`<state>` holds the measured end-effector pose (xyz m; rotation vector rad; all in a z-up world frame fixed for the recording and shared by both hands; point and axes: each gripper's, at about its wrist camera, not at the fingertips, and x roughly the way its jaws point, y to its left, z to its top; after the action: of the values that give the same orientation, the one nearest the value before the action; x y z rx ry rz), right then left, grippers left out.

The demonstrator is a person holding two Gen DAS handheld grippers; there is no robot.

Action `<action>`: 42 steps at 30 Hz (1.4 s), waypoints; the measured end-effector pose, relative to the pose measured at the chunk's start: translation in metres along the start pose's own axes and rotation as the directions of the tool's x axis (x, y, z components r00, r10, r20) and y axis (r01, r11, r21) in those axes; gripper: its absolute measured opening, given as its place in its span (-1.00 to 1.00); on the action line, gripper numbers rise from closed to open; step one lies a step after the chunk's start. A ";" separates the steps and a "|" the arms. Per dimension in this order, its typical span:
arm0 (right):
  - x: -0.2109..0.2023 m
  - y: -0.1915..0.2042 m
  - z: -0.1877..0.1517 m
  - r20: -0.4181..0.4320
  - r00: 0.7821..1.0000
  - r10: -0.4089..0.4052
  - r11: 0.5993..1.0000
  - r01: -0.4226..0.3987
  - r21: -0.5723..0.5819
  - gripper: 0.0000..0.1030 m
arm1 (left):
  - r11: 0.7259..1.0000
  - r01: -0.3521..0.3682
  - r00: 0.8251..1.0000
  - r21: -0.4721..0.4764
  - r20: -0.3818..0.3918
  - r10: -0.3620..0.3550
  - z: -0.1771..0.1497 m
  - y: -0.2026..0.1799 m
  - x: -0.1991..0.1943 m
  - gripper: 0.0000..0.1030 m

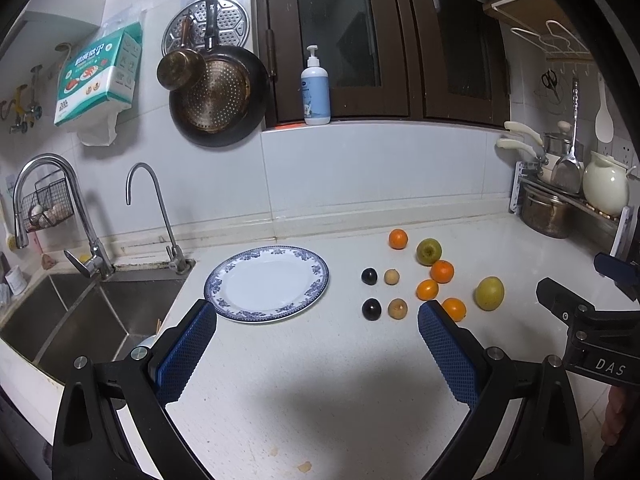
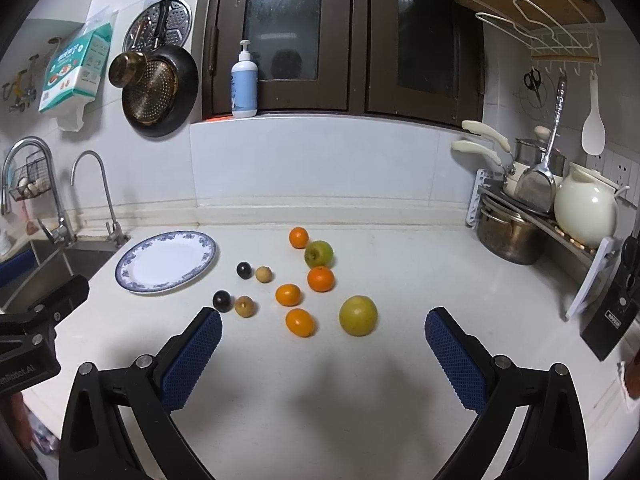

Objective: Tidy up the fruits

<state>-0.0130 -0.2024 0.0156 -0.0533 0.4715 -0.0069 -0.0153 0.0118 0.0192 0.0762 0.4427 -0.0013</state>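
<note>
A blue-rimmed white plate (image 1: pixel 298 257) (image 2: pixel 132 280) lies empty on the white counter beside the sink. To its right lie loose fruits: several oranges (image 1: pixel 442 271) (image 2: pixel 300 322), two green-yellow fruits (image 1: pixel 489 293) (image 2: pixel 358 315), two dark plums (image 1: pixel 371 309) (image 2: pixel 222 301) and two small tan fruits (image 1: pixel 397 308) (image 2: pixel 245 306). My left gripper (image 1: pixel 316 314) is open and empty, held above the counter in front of the plate and fruits. My right gripper (image 2: pixel 323 322) is open and empty, in front of the fruits. Each gripper shows at the edge of the other's view.
A steel sink (image 1: pixel 60 320) with two taps (image 1: pixel 86 240) sits at the left. A dish rack with pots and a cream jug (image 2: pixel 586 208) stands at the right back. A soap bottle (image 1: pixel 316 88) stands on the window ledge. Pans hang on the wall.
</note>
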 end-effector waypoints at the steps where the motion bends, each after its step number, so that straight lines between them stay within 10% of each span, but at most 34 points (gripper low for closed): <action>1: 0.000 0.001 0.000 0.002 1.000 0.000 1.000 0.000 -0.001 0.99 | 1.000 0.002 1.000 -0.001 0.001 -0.002 0.000 0.000 0.000 0.99; 42: 0.003 0.008 0.003 0.011 1.000 0.012 1.000 -0.012 -0.017 0.99 | 0.999 0.034 0.999 -0.001 0.000 -0.034 0.005 0.002 0.004 0.99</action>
<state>-0.0093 -0.1948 0.0166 -0.0668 0.4606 0.0091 -0.0099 0.0135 0.0219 0.0674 0.4442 -0.0348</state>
